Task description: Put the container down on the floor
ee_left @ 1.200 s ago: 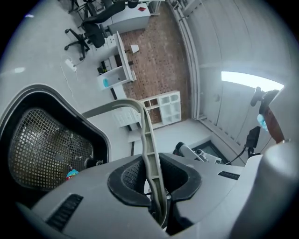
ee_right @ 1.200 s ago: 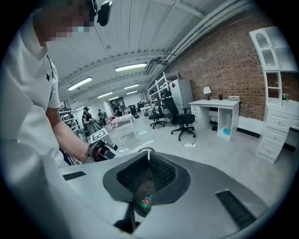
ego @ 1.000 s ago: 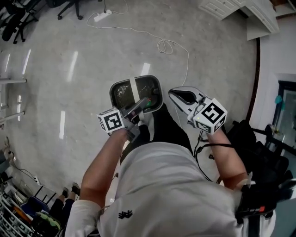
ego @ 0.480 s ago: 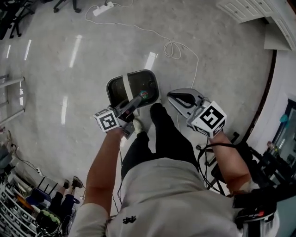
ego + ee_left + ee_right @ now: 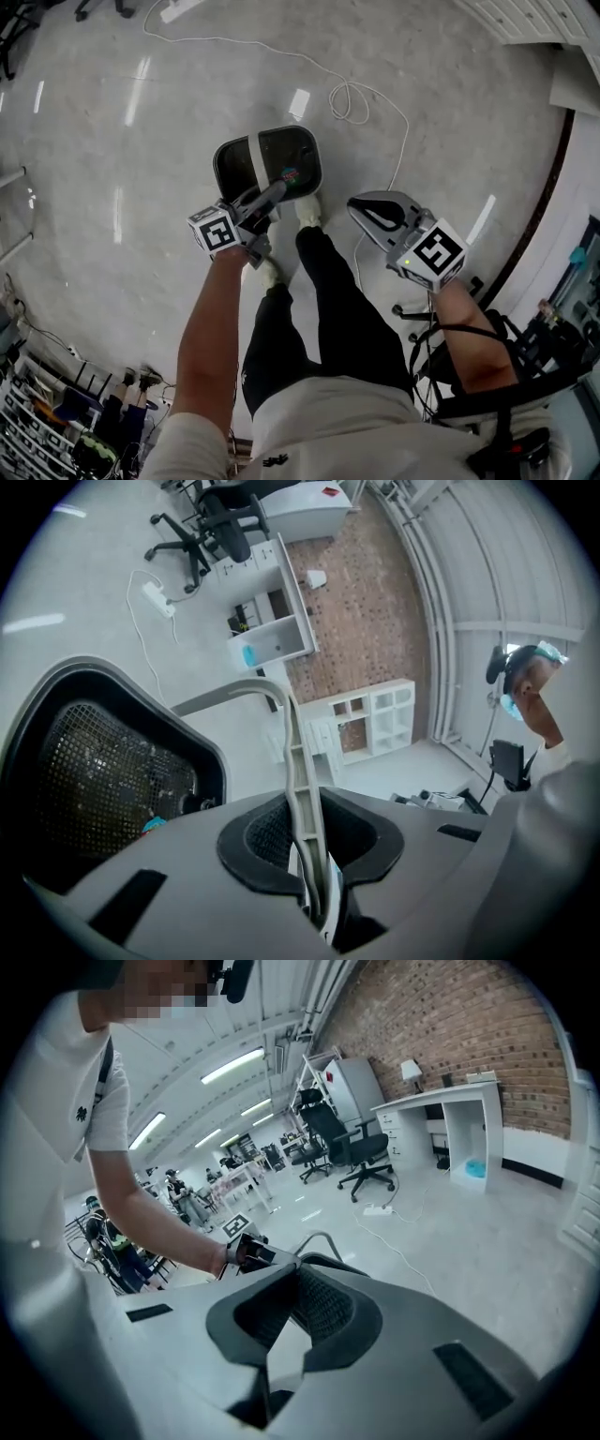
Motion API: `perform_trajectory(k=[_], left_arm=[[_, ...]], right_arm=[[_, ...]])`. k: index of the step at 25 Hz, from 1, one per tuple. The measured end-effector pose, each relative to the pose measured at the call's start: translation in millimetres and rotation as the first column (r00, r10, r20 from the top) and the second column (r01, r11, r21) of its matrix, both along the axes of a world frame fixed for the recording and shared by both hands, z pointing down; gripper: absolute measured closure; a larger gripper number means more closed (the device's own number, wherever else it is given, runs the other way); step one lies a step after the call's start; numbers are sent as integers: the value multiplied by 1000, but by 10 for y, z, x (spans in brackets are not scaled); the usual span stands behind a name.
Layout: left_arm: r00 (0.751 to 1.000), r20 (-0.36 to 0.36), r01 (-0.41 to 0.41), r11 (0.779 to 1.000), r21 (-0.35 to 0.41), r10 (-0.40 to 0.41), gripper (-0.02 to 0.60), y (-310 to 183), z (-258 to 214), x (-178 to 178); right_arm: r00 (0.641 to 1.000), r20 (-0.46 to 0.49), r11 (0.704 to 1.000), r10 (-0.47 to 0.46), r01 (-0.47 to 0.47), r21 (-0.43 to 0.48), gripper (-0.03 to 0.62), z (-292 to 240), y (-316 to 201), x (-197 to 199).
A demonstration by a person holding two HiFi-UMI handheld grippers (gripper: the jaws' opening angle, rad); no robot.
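The container (image 5: pixel 286 155) is a black mesh basket with a grey handle (image 5: pixel 255 159) across its top. It hangs low over the grey floor, just ahead of the person's shoes; whether it touches the floor I cannot tell. My left gripper (image 5: pixel 275 192) is shut on that handle, which runs between its jaws as a grey strip (image 5: pixel 292 752) in the left gripper view, with the basket (image 5: pixel 103 771) to the left. A small coloured object (image 5: pixel 291 174) lies inside. My right gripper (image 5: pixel 356 202) hovers to the right of the basket, shut and holding nothing (image 5: pixel 300 1274).
A white cable (image 5: pixel 352 98) loops over the floor beyond the basket, leading to a power strip (image 5: pixel 173 9). The person's legs and white shoes (image 5: pixel 309 208) stand just behind the basket. Office chairs (image 5: pixel 361 1152) and a white desk (image 5: pixel 450 1110) stand farther off.
Both grippers and the basket have sunk toward the floor as the person bends. The left grip on the handle is unchanged and the right gripper still holds nothing.
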State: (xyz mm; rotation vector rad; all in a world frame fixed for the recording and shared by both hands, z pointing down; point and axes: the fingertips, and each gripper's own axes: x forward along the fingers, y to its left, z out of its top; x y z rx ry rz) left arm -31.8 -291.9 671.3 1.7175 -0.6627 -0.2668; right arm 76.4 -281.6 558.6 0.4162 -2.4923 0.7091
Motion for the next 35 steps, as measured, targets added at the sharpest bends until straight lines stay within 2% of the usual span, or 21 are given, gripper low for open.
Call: perform_trajectory(k=[2,6,12,19,24,30,35], left_arm=[[1000,-4,6,1000,-4,-6,523,-156,242,6],[1000,5,-12,1000,-4,12,523,-204,525,80],[1000,14,-22,1000,-17,22,523,-381,1144,97],[1000,9,-22,1000,-13,22,524,-494,1545,106],[1000,-17,-26,1000,-9,26,524,-552,1755,155],[999,-37,-24,1000,1,24,523,-477,1715,111],[999,-44,-24,1000,-16,23,520,-577,1793,140]], right_arm=[[1000,2,1000,5,-5,-6,570,212,-128,-6],[999,35,999,30,-29,-35,569,314,-152,-11],[1000,12,999,3,-2,-52,569,784,-170,-41],[999,28,998,-15,17,-68,569,1082,-115,-101],[999,24,996,-34,36,-80,569,1319,-79,-37],[999,24,995,-38,40,-87,569,1315,45,-44],[1000,9,993,-21,22,-116,569,1442,-46,-17]])
